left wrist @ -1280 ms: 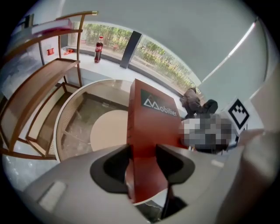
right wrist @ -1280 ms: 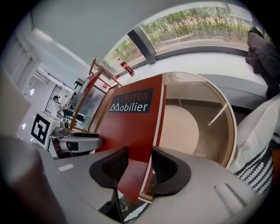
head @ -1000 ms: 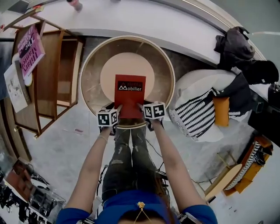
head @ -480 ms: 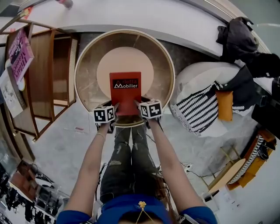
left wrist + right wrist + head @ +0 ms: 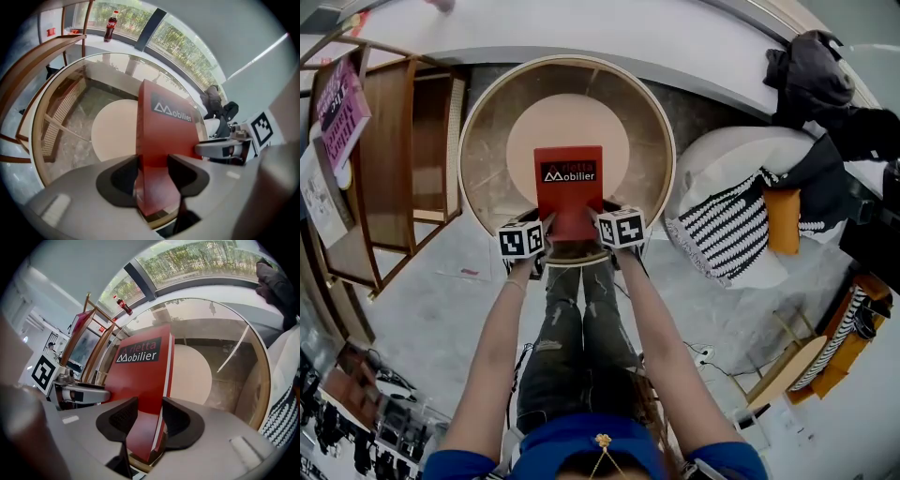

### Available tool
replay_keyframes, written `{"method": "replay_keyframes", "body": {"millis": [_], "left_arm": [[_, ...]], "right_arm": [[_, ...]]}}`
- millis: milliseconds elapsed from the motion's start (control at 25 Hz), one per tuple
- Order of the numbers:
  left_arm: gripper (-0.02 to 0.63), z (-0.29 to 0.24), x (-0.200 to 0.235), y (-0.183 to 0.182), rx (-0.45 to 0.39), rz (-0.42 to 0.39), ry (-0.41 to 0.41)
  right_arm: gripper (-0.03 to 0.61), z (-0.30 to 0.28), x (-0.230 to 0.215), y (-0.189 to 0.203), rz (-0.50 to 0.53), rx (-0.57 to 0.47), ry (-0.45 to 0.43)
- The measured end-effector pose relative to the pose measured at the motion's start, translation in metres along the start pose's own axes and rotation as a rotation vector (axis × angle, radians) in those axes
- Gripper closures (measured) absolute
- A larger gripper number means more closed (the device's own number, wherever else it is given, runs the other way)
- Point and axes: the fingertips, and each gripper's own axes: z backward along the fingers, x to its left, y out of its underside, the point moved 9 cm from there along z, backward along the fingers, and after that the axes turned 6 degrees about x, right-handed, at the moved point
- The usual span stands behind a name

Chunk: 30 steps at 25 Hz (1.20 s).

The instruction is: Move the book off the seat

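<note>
Red book (image 5: 569,183) at seat's (image 5: 642,141) near rim

On your left stands a wooden rack (image 5: 394,159), and a pink magazine (image 5: 339,117) leans at its far side. A cola bottle (image 5: 110,26) stands upright on the white sill (image 5: 91,41) under the window (image 5: 185,47). On your right, a dark jacket (image 5: 811,80) lies just beside a white armchair (image 5: 722,164). The armchair carries a black-and-white striped cloth (image 5: 727,239) and an orange cushion (image 5: 783,225).

Wooden shelf (image 5: 394,141) stands on pale floor (image 5: 431,309) near windows (image 5: 183,44).
</note>
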Motion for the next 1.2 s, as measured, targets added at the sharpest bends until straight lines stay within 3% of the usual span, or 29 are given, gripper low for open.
{"method": "replay_keyframes", "body": {"millis": [1200], "left_arm": [[0.411, -0.0012, -0.0001, 0.0029, -0.02, 0.011, 0.006]], "right_arm": [[0.413, 0.0043, -0.0007, 0.0016, -0.017, -0.018, 0.013]]}}
